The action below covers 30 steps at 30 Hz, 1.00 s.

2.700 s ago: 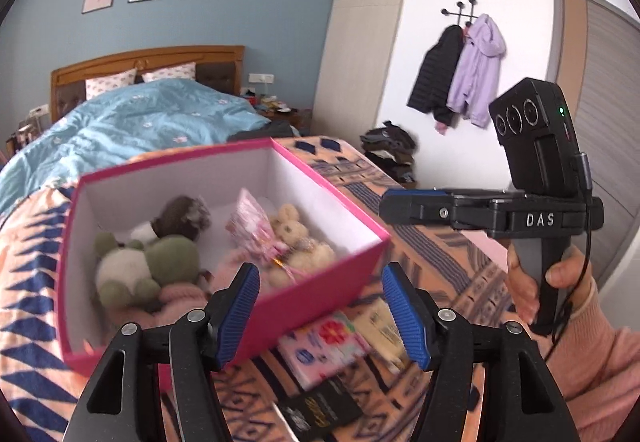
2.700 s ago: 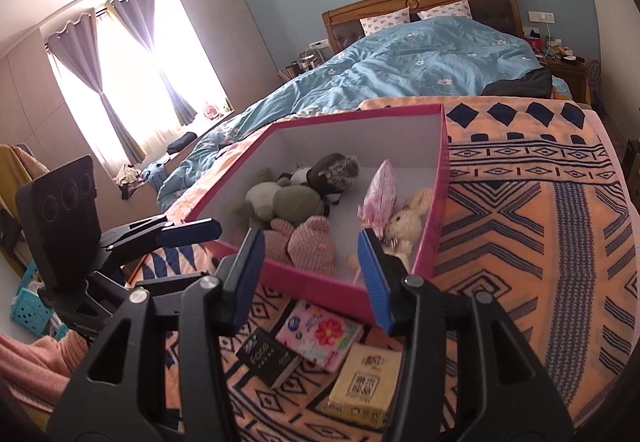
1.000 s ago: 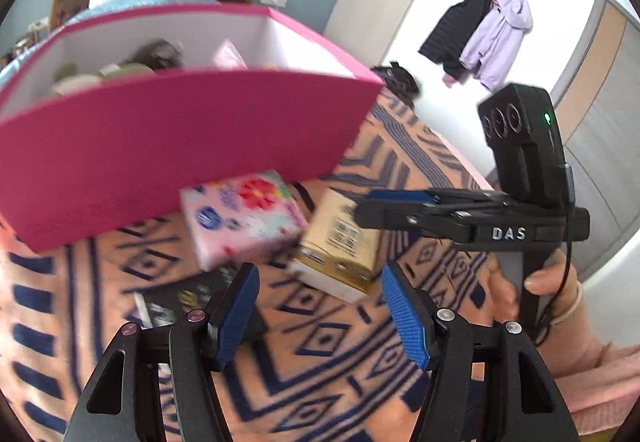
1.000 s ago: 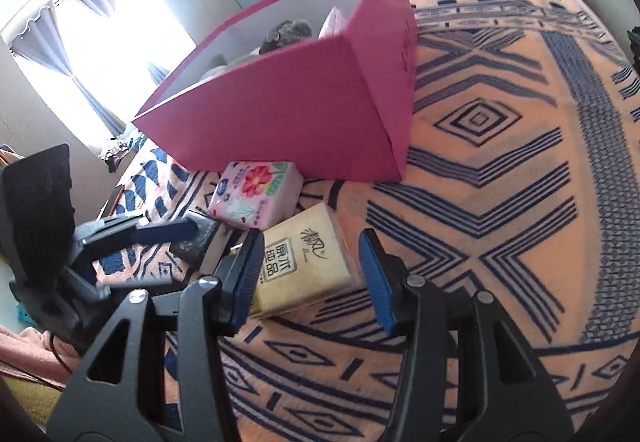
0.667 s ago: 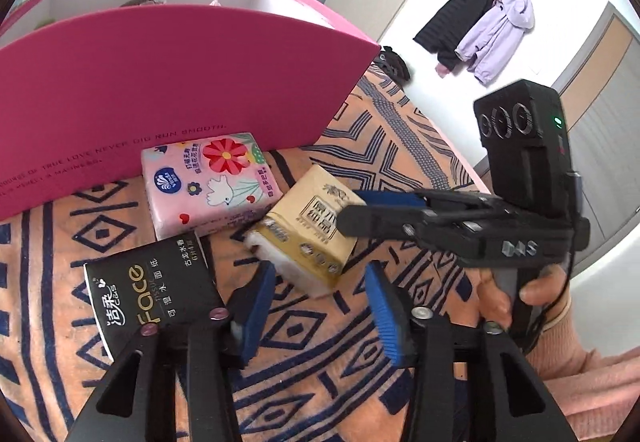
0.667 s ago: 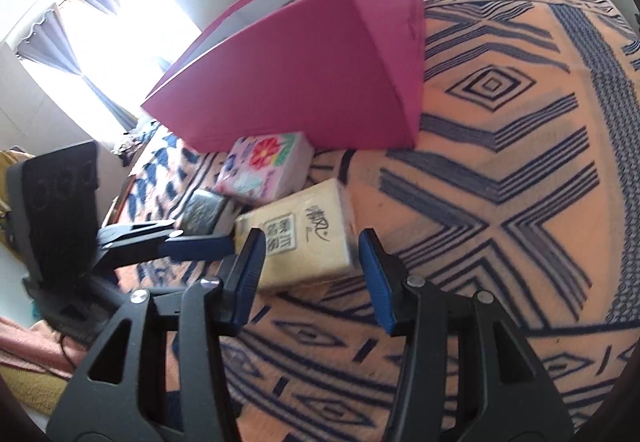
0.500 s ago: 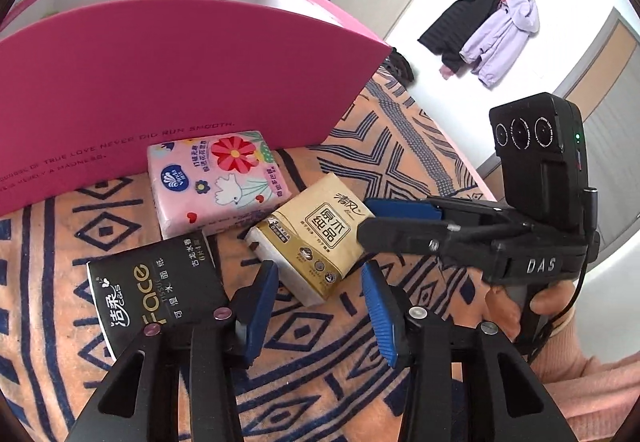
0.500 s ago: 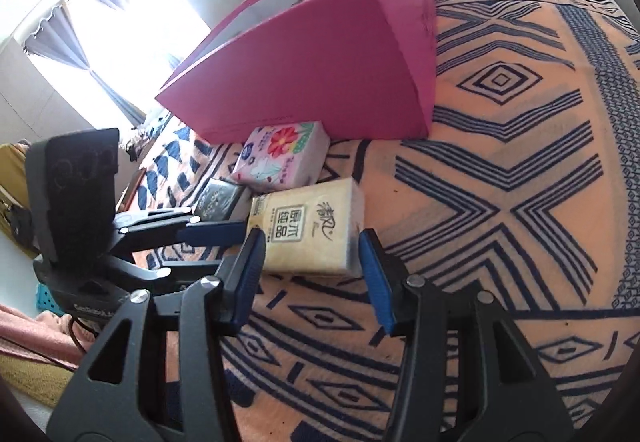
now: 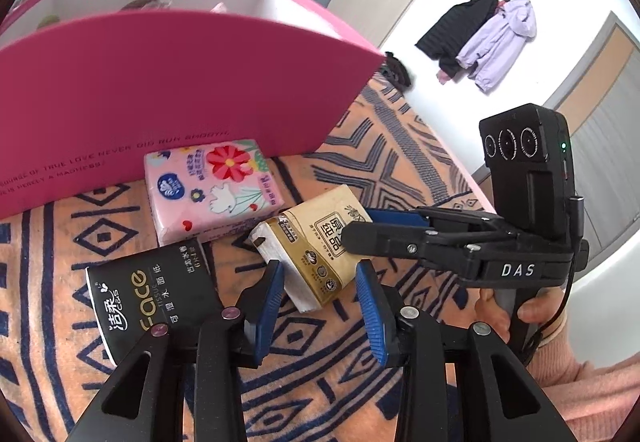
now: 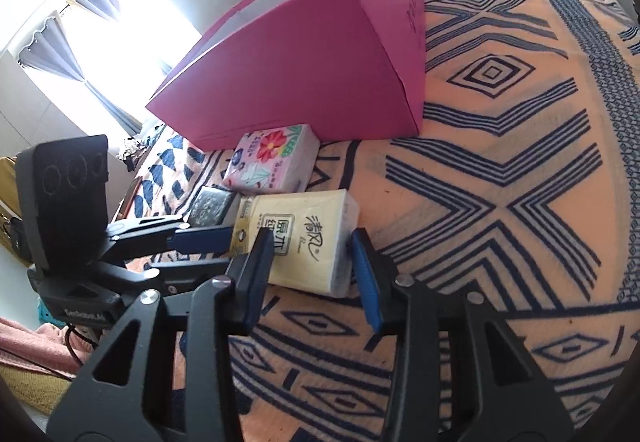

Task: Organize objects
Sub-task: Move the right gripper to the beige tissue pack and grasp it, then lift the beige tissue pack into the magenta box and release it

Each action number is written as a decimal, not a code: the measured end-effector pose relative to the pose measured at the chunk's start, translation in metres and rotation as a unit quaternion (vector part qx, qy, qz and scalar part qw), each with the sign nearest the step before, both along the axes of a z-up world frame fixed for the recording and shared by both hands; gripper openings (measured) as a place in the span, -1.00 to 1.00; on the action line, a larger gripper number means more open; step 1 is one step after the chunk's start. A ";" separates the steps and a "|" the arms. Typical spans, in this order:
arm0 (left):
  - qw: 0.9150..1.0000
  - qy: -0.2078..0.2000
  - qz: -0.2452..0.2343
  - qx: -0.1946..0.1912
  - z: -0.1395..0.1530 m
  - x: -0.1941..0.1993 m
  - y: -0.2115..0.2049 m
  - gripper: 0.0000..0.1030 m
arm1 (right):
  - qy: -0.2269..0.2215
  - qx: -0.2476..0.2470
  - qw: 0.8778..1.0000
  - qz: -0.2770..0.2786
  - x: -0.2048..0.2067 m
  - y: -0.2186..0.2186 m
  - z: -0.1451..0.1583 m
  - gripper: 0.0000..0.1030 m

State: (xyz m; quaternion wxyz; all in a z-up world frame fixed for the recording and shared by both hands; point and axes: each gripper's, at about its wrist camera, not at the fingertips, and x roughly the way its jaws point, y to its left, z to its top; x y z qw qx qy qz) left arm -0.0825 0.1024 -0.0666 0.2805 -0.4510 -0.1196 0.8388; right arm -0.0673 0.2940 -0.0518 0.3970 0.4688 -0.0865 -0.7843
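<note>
Closing in on the tan pack [image 9: 320, 246], both tongs now sit low over the blanket [image 9: 400, 146], whereas moments ago they were raised above the pink box [image 9: 160, 90].

Left wrist view: the left tongs [image 9: 320, 306] stand apart, pads flanking the near end of the tan pack without visible contact. They have narrowed compared with a second ago. The right tongs [image 9: 356, 230] enter from the right, one finger above the pack and one behind it; a clamp cannot be confirmed from here. The floral pack [image 9: 212, 186] lies against the box wall, touching the tan pack. The black pack [image 9: 148, 294] lies just beside the left pad.

Right wrist view: the right tongs [image 10: 314, 270] stand apart, straddling the tan pack [image 10: 300, 234]; both pads are near its sides, but no squeeze is evident. The left tongs [image 10: 200, 246] reach its left end. The floral pack [image 10: 272, 158] rests against the box [image 10: 300, 70].

Assessment: the descent is complete and the grasp is pending. All three packs remain outside the box, so the task is at an early stage. With two tools on one pack, the likely risk is interference.
</note>
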 end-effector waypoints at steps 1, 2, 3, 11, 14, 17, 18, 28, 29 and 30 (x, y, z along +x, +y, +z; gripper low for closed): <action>1.000 0.006 -0.002 -0.001 0.003 0.002 0.001 -0.29 | 0.004 0.000 1.000 -0.001 0.003 0.001 0.003 -0.16; 1.000 0.010 -0.005 -0.003 0.005 0.003 0.002 -0.29 | 0.007 -0.002 1.000 -0.002 0.004 0.001 0.005 -0.16; 1.000 0.014 -0.006 -0.004 0.008 0.004 0.002 -0.29 | 0.009 -0.003 1.000 -0.004 0.006 0.002 0.007 -0.16; 0.999 0.038 -0.009 0.000 0.026 0.009 -0.002 -0.29 | 0.035 -0.016 0.999 -0.008 0.017 0.009 0.029 -0.16; 0.999 0.051 -0.006 0.000 0.034 0.012 -0.004 -0.29 | 0.049 -0.017 0.999 -0.007 0.020 0.007 0.038 -0.16; 0.998 0.063 -0.004 0.003 0.043 0.015 -0.008 -0.29 | 0.065 -0.019 0.998 -0.005 0.023 0.006 0.049 -0.16; 0.998 0.068 -0.003 0.003 0.046 0.015 -0.009 -0.29 | 0.070 -0.021 0.997 -0.004 0.024 0.005 0.052 -0.16; 0.994 0.110 0.008 -0.011 0.078 0.008 -0.014 -0.28 | 0.107 -0.034 0.994 -0.002 0.018 -0.001 0.082 -0.16; 0.993 0.113 0.009 -0.012 0.079 0.008 -0.015 -0.29 | 0.110 -0.035 0.993 -0.002 0.017 -0.002 0.085 -0.16; 0.993 0.117 0.010 -0.013 0.082 0.007 -0.016 -0.29 | 0.112 -0.035 0.993 -0.001 0.015 -0.003 0.087 -0.16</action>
